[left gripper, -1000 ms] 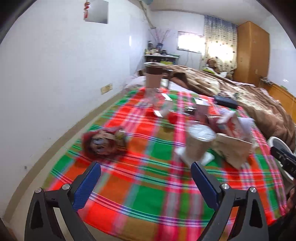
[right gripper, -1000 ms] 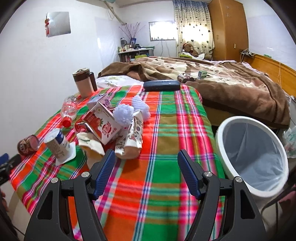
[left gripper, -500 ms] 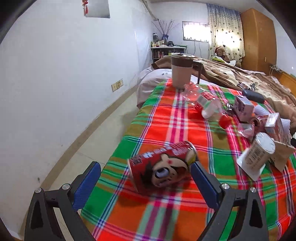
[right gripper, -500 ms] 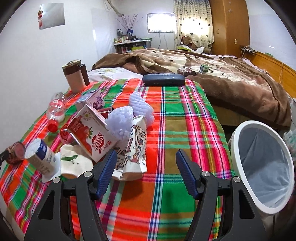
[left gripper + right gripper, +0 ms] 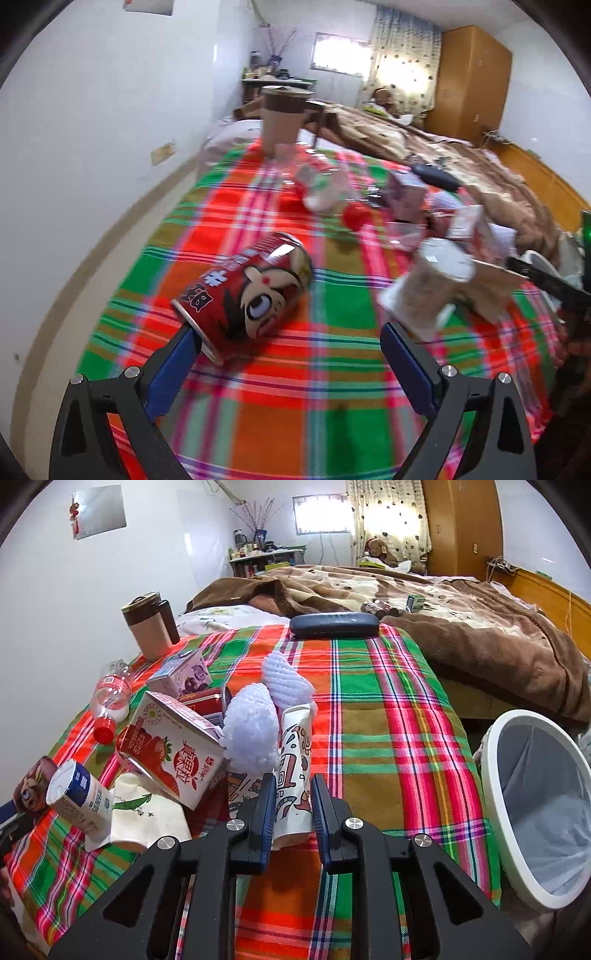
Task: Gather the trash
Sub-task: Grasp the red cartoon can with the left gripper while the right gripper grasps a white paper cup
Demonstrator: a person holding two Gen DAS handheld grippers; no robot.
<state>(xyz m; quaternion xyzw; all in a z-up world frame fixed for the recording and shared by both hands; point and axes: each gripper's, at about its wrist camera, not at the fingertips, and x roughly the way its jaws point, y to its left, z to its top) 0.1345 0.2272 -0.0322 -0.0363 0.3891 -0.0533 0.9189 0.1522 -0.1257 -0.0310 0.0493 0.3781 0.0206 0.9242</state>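
Patterned paper cup [image 5: 293, 771], crumpled flat, pinched in right tool [image 5: 293, 805].

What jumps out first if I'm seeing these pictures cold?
The loud plaid tablecloth, heaped on its left with cartons, cups and a bottle. The right gripper has closed on a flattened patterned paper cup, with a white trash bin beside the table at right. In the left view, a red cartoon can lies before the open left gripper.
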